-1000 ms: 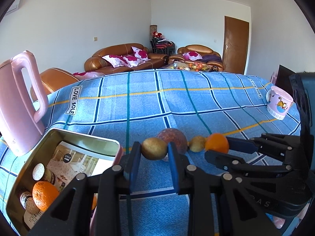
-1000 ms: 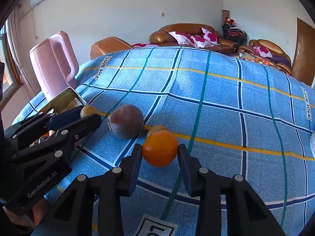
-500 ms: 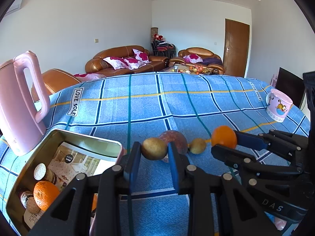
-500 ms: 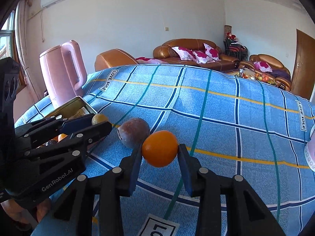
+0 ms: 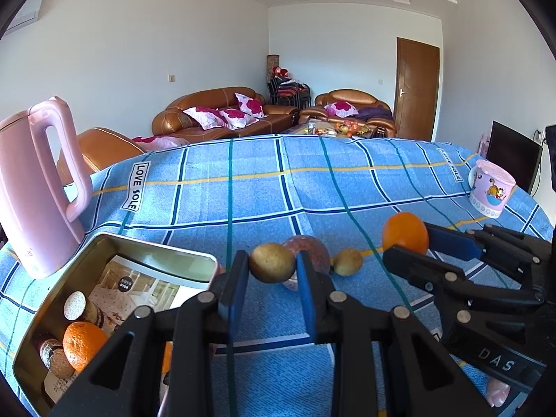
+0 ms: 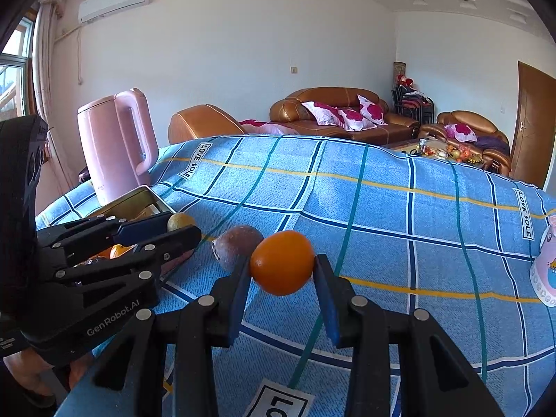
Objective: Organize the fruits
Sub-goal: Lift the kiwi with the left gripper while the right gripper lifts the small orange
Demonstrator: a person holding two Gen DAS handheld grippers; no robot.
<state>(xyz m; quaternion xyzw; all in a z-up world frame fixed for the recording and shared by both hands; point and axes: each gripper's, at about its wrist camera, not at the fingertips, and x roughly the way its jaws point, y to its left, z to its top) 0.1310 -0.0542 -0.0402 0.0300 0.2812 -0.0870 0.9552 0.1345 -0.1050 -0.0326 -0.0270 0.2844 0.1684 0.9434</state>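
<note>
Standing over a table spread with a blue checked cloth (image 5: 347, 180), a person holds a black two-finger gripper in each hand. The left gripper (image 5: 272, 271) has its jaws closed tight on a small yellow-brown round fruit (image 5: 272, 263), clamped between the blue-lined pads and lifted clear of the cloth. The right gripper (image 6: 282, 271) has its jaws drawn in around a bright orange (image 6: 282, 262), gripped on both sides and held above the cloth.

Just behind the yellow-brown fruit, on the cloth, sits a dull reddish-purple round fruit (image 5: 314, 248), and beside it to the right lies a smaller yellowish fruit (image 5: 347, 261). From the right gripper's view, the reddish-purple fruit (image 6: 236, 245) appears just left of and behind the held orange.

At the left edge of the table is an open rectangular metal tin (image 5: 156, 260) with a printed paper lining. Inside it lie a second orange (image 5: 83, 344) and a couple of small brown speckled round things (image 5: 74, 305) that I cannot identify. A tall pink plastic kettle (image 5: 34, 187) stands just behind the tin. Far off on the right side of the table stands a pink cartoon-printed mug (image 5: 490, 187). Beyond the table are brown leather sofas (image 5: 215, 114) with flowered cushions and a brown wooden door (image 5: 417, 87).
</note>
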